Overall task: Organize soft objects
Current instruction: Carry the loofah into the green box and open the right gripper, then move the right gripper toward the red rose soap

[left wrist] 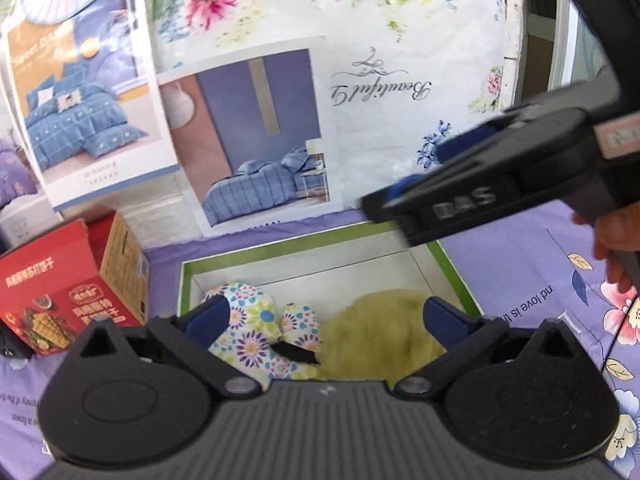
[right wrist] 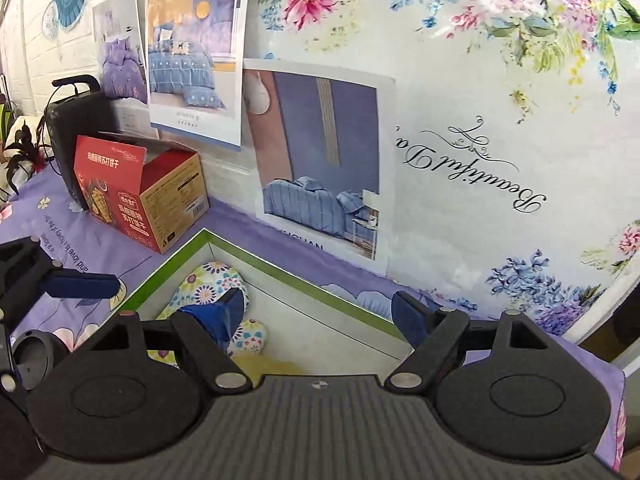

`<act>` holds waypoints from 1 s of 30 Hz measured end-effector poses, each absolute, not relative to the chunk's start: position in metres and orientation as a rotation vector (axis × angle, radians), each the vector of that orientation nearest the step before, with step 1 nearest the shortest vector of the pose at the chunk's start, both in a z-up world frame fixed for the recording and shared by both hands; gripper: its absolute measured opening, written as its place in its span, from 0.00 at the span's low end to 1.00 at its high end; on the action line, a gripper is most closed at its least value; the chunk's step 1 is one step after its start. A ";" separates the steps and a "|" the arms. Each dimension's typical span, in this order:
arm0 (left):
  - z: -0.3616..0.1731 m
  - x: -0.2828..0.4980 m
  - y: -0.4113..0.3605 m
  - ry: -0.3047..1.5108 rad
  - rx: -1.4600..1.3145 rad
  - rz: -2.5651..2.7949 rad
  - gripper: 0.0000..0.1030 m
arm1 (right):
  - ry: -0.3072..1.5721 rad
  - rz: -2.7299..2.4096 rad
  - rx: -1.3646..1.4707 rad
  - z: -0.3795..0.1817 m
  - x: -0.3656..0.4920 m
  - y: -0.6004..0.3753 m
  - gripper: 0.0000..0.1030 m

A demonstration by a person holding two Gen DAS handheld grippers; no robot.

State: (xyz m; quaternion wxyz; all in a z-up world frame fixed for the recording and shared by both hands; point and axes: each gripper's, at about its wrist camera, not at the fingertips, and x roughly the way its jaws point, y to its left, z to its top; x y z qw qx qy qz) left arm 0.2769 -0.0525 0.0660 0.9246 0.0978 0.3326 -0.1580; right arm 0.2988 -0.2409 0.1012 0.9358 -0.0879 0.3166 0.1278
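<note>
- The floral neck pillow [left wrist: 256, 328] lies inside the green-rimmed box [left wrist: 320, 240], in its left part, with a black clip or strap on it.
- Just beside it, to the right, is a yellow-green fluffy item [left wrist: 380, 324]; the two seem to touch, but the picture is blurred there, so I cannot tell what this item is.
- Both soft things are already in the box, so I judge that this placing step is finished and the hands are free for the next thing.
- The left gripper [left wrist: 326, 316] is above the box with its jaws spread wide; nothing is between its blue pads [left wrist: 208, 316].
- The right gripper [right wrist: 320, 316] is also parted and empty, pointing down toward the far corner of the box. In the left view it crosses in front of the wall, with a hand [left wrist: 616, 236] on its handle.
- The box rests on a purple flowered cloth [left wrist: 540, 264]. A red biscuit carton [right wrist: 140, 192] stands to the left of it, near but apart, and a dark speaker-like object [right wrist: 76, 120] is behind the carton.
- Bedding posters [right wrist: 316, 160] hang on the wall behind.
- What could go wrong: the two grippers are close together over the box, so one may strike the other if both move at once.
- The pillow rises near the box wall; a finger passing low could catch it and pull it out again.
- A wide swing to the left could knock the open carton, which looks light.
</note>
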 end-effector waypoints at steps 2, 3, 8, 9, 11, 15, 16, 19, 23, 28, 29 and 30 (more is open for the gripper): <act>0.072 0.271 -0.048 0.677 0.196 -0.316 0.99 | 0.642 0.232 -0.172 0.104 0.288 -0.248 0.65; 0.075 0.265 -0.044 0.670 0.193 -0.314 1.00 | 0.643 0.221 -0.167 0.106 0.282 -0.251 0.65; 0.092 0.221 -0.025 0.650 0.169 -0.302 1.00 | 0.629 0.153 -0.128 0.118 0.219 -0.269 0.65; 0.094 0.211 -0.022 0.652 0.167 -0.297 1.00 | 0.625 0.139 -0.115 0.120 0.203 -0.272 0.65; 0.094 0.190 -0.013 0.657 0.164 -0.299 1.00 | 0.621 0.117 -0.098 0.120 0.169 -0.275 0.66; 0.090 0.146 0.009 0.673 0.140 -0.333 1.00 | 0.613 0.105 -0.062 0.107 0.102 -0.274 0.66; 0.087 0.135 0.015 0.675 0.139 -0.341 1.00 | 0.614 0.111 -0.047 0.101 0.087 -0.273 0.66; 0.073 0.105 0.033 0.694 0.153 -0.349 1.00 | 0.635 0.123 -0.005 0.073 0.050 -0.261 0.66; 0.044 0.069 0.053 0.736 0.186 -0.367 1.00 | 0.649 0.133 0.021 0.027 0.011 -0.234 0.66; 0.006 0.020 0.058 0.783 0.300 -0.506 1.00 | 0.666 0.116 0.086 -0.020 -0.027 -0.209 0.66; 0.000 0.010 0.056 0.777 0.343 -0.544 1.00 | 0.667 0.101 0.096 -0.027 -0.032 -0.207 0.66; -0.005 0.002 0.053 0.770 0.385 -0.583 1.00 | 0.672 0.082 0.106 -0.033 -0.038 -0.206 0.66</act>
